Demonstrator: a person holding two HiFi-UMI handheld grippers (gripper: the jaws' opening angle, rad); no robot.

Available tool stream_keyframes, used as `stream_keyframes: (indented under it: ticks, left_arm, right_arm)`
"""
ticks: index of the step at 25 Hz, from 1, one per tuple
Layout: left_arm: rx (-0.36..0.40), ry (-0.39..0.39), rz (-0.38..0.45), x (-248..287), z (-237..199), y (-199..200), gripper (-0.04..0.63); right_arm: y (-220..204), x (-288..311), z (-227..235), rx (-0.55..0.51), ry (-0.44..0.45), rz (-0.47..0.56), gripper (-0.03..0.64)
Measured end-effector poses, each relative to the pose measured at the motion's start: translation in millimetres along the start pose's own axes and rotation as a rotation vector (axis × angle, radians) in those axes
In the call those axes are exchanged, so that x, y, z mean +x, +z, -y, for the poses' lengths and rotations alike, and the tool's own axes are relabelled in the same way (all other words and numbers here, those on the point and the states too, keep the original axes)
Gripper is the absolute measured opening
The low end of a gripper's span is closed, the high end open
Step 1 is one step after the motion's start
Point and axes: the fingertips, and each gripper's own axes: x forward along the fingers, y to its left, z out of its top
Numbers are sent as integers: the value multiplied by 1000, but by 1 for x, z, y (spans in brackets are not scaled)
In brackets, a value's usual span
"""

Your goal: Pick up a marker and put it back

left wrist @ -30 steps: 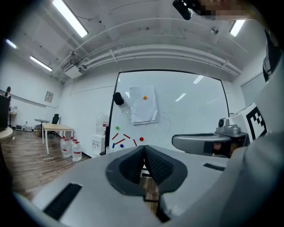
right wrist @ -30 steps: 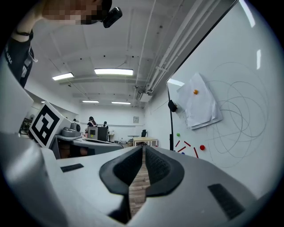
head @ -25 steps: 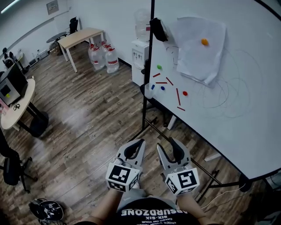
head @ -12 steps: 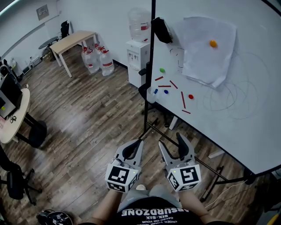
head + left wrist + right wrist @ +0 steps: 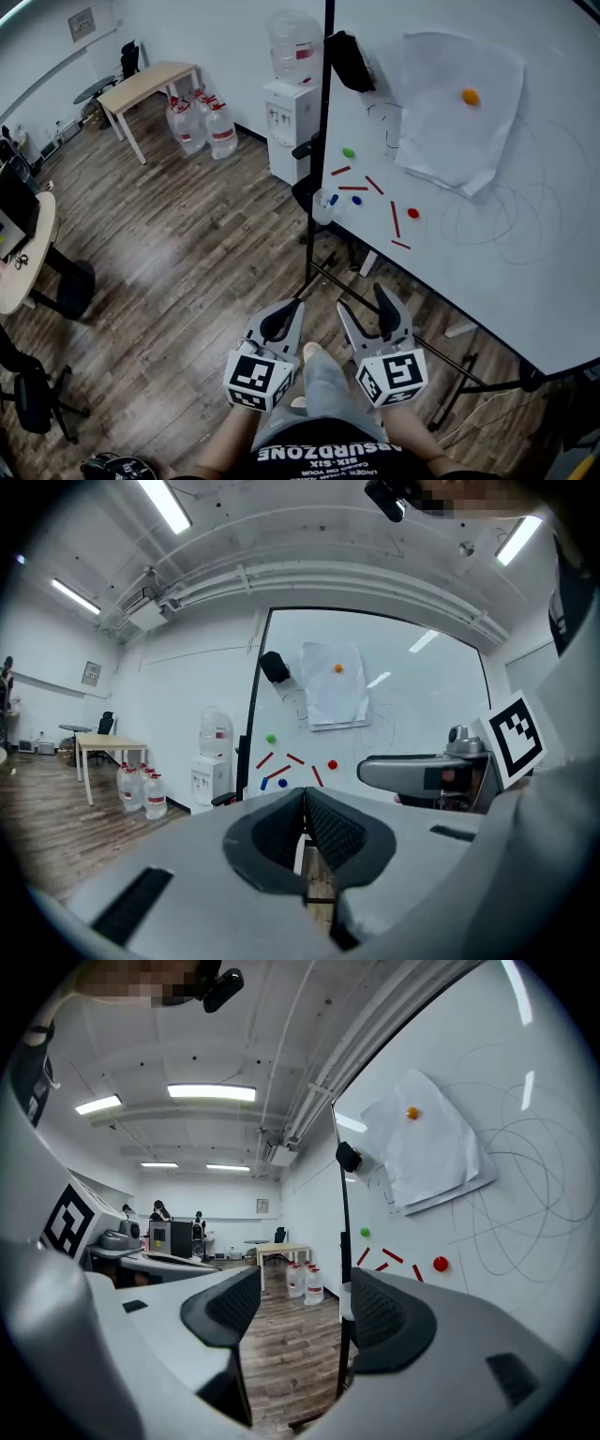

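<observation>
Head view: left gripper [image 5: 298,305] & right gripper [image 5: 362,300] are held low, side by side in front of the person, over the wood floor [image 5: 187,253], both aimed toward the whiteboard [image 5: 525,281]. Left fingers are together w/ nothing in them; right fingers are apart, gap empty. The red markers [image 5: 395,218], a few short red sticks, sit scattered on the board's lower-left area, well apart from both sets of fingertips, above & right of them in the picture. Near them are a green magnet [image 5: 349,152], a blue magnet [image 5: 356,199] & a red magnet [image 5: 413,213], the last just beside the longest stick. A paper sheet [image 5: 450,112] hangs higher up under an orange magnet [image 5: 471,96]. A water dispenser [image 5: 291,103] stands past the board's left edge. Left gripper view: left gripper [image 5: 303,794] has its pads [image 5: 328,827] pressed tip to tip, w/ only a slit of floor showing lower down & no marker betw. them. The red markers [image 5: 317,776] show just above the closed tips but far off on the board; the right gripper [image 5: 422,771] juts in at the right. Right gripper view: right gripper [image 5: 302,1283] jaws have just been opening & stand wide, w/ only floor & the board's black post [image 5: 345,1316] seen in the gap. The red markers [image 5: 392,1255] sit on the board above & right of the right-hand fingertip, none betw. the fingers, none touched.
</observation>
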Motion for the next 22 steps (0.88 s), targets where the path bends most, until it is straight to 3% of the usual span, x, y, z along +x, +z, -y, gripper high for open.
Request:
stream_keyframes:
  ticks: [14, 22]
  left_arm:
    - [33, -45, -23, 91, -45, 13, 9]
    - [35, -30, -28, 131, -72, 21, 9]
  right_arm:
    - [3, 101, 60, 25, -12, -1, 273]
    - [4, 151, 83, 32, 11, -7, 272]
